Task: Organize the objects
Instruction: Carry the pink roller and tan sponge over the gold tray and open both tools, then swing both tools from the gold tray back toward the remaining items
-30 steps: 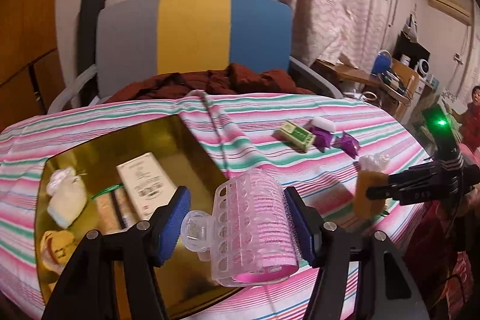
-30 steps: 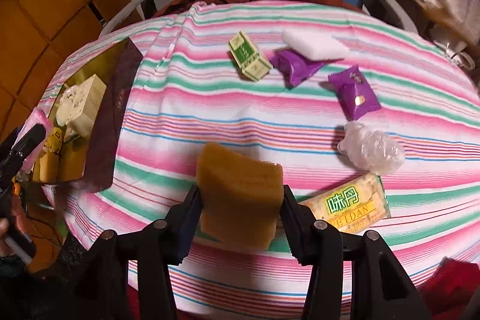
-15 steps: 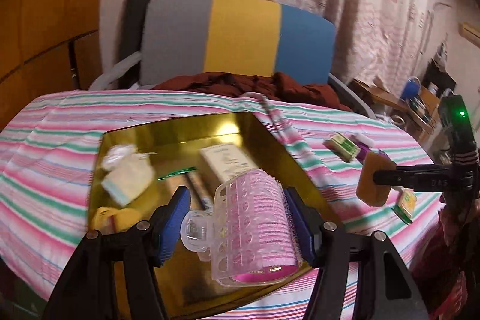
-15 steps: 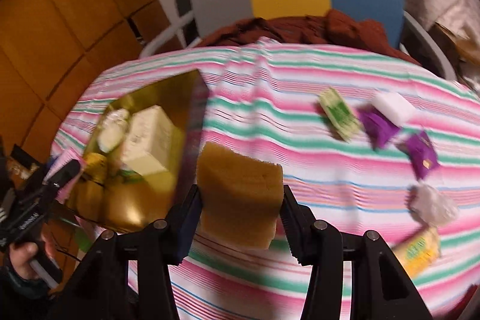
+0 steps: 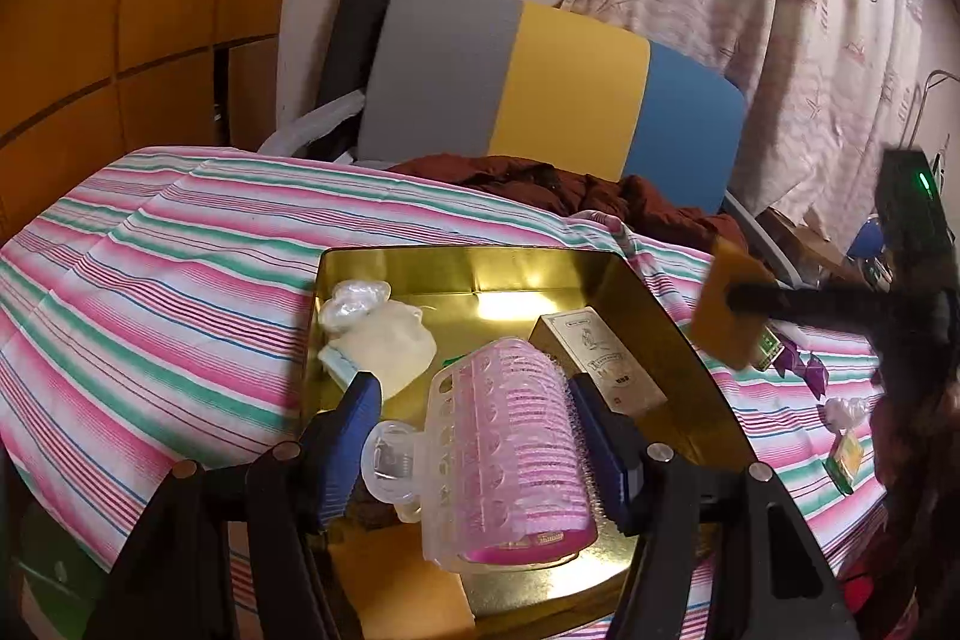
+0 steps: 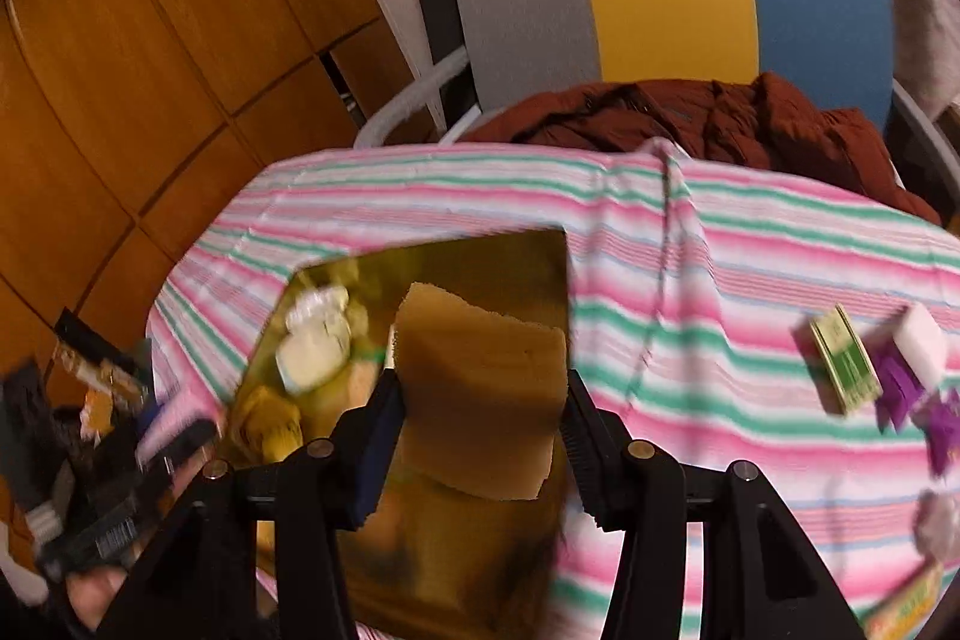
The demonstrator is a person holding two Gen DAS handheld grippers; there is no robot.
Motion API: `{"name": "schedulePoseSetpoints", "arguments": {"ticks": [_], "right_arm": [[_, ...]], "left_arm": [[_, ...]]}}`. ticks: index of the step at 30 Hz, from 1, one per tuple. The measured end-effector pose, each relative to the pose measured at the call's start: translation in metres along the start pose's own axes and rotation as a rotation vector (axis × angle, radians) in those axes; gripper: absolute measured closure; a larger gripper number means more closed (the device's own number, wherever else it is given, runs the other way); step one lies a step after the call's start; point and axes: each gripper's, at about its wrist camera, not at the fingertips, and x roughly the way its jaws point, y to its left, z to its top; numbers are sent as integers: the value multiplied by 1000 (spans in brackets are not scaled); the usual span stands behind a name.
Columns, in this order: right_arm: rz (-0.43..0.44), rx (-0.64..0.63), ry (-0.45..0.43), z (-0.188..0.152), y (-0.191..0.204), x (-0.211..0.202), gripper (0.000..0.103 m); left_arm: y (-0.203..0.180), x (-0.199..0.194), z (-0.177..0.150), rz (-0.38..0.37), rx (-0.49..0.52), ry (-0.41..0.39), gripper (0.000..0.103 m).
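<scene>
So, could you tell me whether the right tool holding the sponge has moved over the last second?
Yes. The right tool carried the sponge leftward, away from the green packet, to the gold tray.

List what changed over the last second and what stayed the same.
Both grippers carried their loads toward the gold tray: the left gripper brought the pink hair roller over it, the right gripper brought the brown sponge from the striped cloth to it. Both grips stayed shut; nothing released.

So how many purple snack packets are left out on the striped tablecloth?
2, as far as can be told: both purple packets lie close together on the tablecloth by the green box and white block. Blur may hide more.
</scene>
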Motion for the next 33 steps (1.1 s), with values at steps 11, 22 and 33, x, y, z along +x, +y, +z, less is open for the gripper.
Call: {"name": "schedulePoseSetpoints", "arguments": {"ticks": [11, 22, 33], "right_arm": [[1, 75, -62, 41, 14, 39, 13], [-27, 52, -33, -16, 13, 18, 6], [-98, -28, -83, -51, 31, -17, 2]], "left_arm": [[1, 23, 11, 31, 2, 28, 33], [7, 10, -6, 52, -71, 46, 30], [-19, -11, -7, 88, 12, 9, 30]]}}
